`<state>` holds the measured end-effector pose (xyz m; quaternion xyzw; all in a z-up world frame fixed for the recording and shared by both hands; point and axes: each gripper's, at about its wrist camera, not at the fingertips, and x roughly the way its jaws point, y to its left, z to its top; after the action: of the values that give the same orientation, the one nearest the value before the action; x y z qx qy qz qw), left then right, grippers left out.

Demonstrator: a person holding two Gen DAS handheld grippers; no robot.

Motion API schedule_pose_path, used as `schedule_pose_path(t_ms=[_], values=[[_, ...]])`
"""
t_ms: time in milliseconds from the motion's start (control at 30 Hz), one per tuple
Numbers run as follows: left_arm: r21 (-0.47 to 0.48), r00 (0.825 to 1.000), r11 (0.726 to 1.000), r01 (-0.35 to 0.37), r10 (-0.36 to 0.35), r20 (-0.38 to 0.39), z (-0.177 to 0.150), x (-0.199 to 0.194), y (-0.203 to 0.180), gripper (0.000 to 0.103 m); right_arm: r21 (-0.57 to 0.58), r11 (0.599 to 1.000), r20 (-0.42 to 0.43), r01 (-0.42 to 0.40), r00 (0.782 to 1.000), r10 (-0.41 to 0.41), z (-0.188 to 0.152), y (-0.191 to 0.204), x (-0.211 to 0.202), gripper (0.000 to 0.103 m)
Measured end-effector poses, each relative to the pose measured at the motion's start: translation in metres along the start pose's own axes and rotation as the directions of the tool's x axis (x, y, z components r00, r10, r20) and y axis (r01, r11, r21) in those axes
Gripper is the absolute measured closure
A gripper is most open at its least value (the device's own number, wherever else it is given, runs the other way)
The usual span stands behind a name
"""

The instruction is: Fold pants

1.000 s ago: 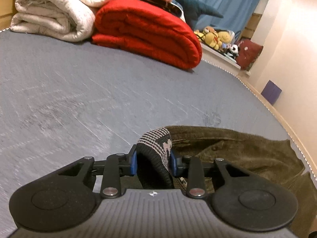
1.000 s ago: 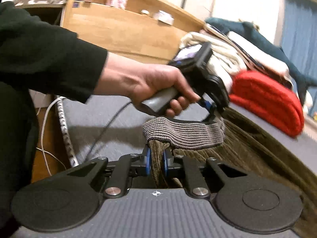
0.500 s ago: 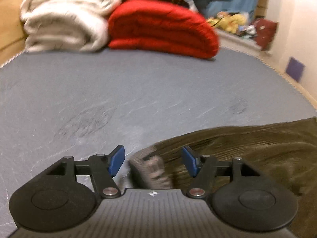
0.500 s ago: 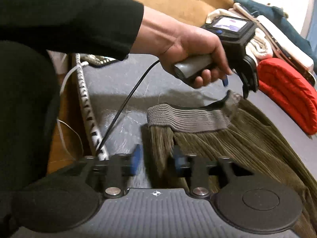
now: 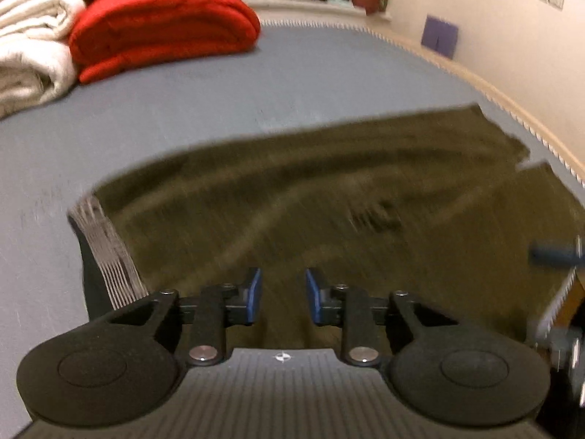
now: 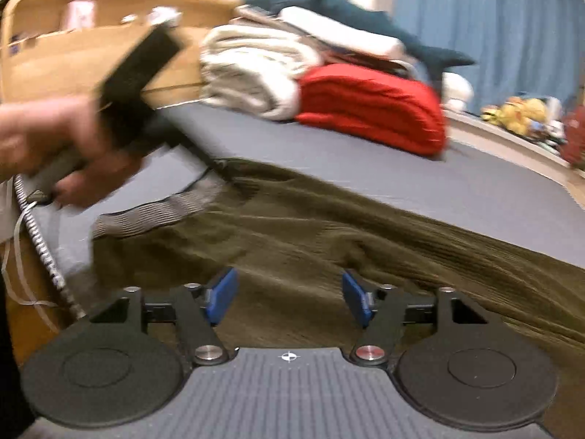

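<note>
Left wrist view is showing the olive corduroy pants [image 5: 310,197] lying spread flat across the grey mattress [image 5: 182,109], the striped waistband [image 5: 106,252] sitting out at nine o'clock and the legs running off toward three o'clock. The red blanket [image 5: 161,25] and the white blanket [image 5: 33,47] are stacked well apart, up at eleven o'clock.

Judging from the layout, the person is moving on to the next fold. To do it well, both grippers are needing a fresh bite on matching points of one edge, pinching every layer, then carrying the cloth over evenly so the edges meet without dragging wrinkles in.

Now the fingers. The left gripper [image 5: 281,294] is hanging over the fabric with its blue pads [image 5: 253,294] a narrow gap apart; they have just been closing, yet nothing is caught between them. Over in the right wrist view, the right gripper [image 6: 289,300] is standing wide apart, having just been opening, pads clear of the corduroy below. At ten o'clock there, a blurred hand [image 6: 58,146] is gripping the other tool's handle above the waistband.
</note>
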<state>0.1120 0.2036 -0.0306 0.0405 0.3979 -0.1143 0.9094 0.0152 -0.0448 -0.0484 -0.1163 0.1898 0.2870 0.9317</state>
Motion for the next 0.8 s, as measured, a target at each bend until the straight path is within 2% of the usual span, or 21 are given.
schedule_pose_path(t_ms=[67,133,200,233,300,367,400,500,533,567,633,700,800], values=[[-0.02,0.999,0.999,-0.033,0.033,-0.037,-0.024,-0.004,-0.002,0.077,0.016,0.999,-0.001,0.039,0.999,-0.039,-0.008,-0.015,-0.007,0.031],[-0.075,0.989,0.992,-0.101,0.092,-0.118,-0.041,-0.001,0.008,0.083,0.064,0.996,-0.017,0.06,0.998,-0.059,-0.021,-0.03,-0.008,0.031],[-0.134,0.959,0.972,-0.191,0.156,-0.238,-0.057,0.007,0.021,0.084,0.135,0.988,-0.062,0.069,0.996,-0.061,-0.035,-0.043,-0.001,0.031],[-0.133,0.947,0.968,-0.213,0.171,-0.273,-0.063,0.01,0.024,0.085,0.169,0.983,-0.11,0.071,0.992,-0.053,-0.042,-0.049,0.005,0.031],[-0.11,0.945,0.97,-0.218,0.182,-0.273,-0.067,0.008,0.02,0.084,0.189,0.979,-0.246,0.079,0.969,-0.031,-0.057,-0.055,0.022,0.031],[-0.108,0.94,0.964,-0.244,0.207,-0.271,-0.068,0.003,0.016,0.085,0.181,0.976,-0.34,0.12,0.939,-0.053,-0.069,-0.059,0.034,0.031],[-0.11,0.942,0.962,-0.249,0.214,-0.26,-0.067,-0.001,0.013,0.085,0.197,0.973,-0.338,0.122,0.94,-0.05,-0.07,-0.061,0.034,0.031],[-0.173,0.967,0.963,-0.206,0.173,-0.187,-0.063,-0.016,0.016,0.084,0.271,0.958,-0.265,0.095,0.964,-0.021,-0.061,-0.069,0.024,0.03],[-0.187,0.968,0.961,-0.205,0.17,-0.185,-0.062,-0.016,0.018,0.084,0.277,0.956,-0.256,0.1,0.966,-0.027,-0.059,-0.07,0.025,0.03],[-0.194,0.963,0.959,-0.209,0.167,-0.211,-0.063,-0.013,0.019,0.084,0.274,0.955,-0.261,0.112,0.965,-0.038,-0.058,-0.072,0.027,0.03],[-0.185,0.946,0.959,-0.215,0.158,-0.283,-0.067,0.003,0.018,0.084,0.246,0.959,-0.314,0.139,0.948,-0.057,-0.063,-0.069,0.037,0.03],[-0.162,0.953,0.962,-0.22,0.176,-0.247,-0.062,0.001,0.013,0.084,0.227,0.961,-0.353,0.155,0.933,-0.067,-0.068,-0.066,0.046,0.03],[-0.212,0.98,0.962,-0.171,0.144,-0.137,-0.049,-0.01,0.012,0.081,0.243,0.959,-0.319,0.146,0.946,-0.063,-0.062,-0.07,0.042,0.03]])
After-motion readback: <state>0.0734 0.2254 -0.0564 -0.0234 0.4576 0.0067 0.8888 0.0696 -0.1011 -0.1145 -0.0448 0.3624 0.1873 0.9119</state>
